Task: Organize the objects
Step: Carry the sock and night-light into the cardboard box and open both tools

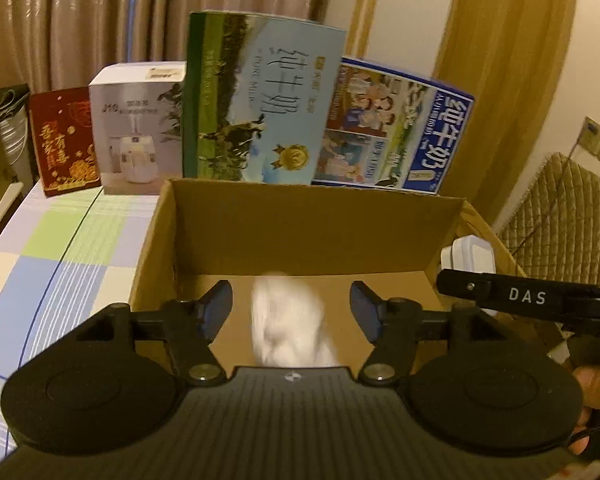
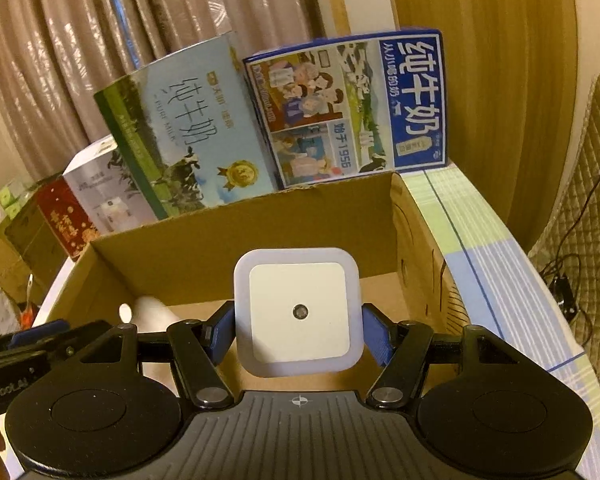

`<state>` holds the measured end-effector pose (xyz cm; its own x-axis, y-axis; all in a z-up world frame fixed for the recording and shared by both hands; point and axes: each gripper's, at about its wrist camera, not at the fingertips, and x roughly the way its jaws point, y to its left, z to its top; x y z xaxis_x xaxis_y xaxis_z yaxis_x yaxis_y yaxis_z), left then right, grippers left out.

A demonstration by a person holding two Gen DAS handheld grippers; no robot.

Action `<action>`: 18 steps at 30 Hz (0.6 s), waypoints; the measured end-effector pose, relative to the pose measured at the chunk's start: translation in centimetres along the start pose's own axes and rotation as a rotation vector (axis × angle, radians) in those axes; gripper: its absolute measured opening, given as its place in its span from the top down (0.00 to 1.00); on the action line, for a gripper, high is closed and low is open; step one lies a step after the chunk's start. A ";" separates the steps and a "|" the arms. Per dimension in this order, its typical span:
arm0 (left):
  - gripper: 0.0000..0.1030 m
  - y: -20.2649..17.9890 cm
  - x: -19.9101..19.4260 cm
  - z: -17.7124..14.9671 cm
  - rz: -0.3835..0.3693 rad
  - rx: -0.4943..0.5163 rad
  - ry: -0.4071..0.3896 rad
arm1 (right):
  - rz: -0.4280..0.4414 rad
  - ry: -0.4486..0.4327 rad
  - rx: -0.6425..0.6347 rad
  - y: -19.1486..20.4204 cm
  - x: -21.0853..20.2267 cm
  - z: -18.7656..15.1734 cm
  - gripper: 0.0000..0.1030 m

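Holding the white night light [image 2: 298, 312], the right tool [image 2: 298, 330] should lower it gently into the cardboard box [image 2: 220, 248] (left tool [image 1: 291, 312] is spread wide, empty).

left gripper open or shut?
Open. The left gripper has its fingers spread wide above the cardboard box, clear of the blurred white object between them.

A home room: pleated beige curtains [image 1: 80, 20] hang behind a table under a pastel checked cloth [image 1: 60, 248], lined with colourful printed milk cartons [image 2: 348, 108].
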<state>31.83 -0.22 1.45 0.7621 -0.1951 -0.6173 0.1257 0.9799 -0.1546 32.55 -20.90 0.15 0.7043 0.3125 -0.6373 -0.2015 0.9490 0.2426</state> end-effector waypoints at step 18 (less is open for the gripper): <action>0.26 1.3 -3.4 -0.2 0.039 0.014 -0.032 | 0.033 -0.109 0.022 -0.4 -3.3 -0.4 0.11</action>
<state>29.25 1.71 3.23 0.7864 -0.1554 -0.5979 0.1043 0.9873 -0.1195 30.01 -22.33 1.85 0.7679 0.3359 -0.5455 -0.2118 0.9367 0.2788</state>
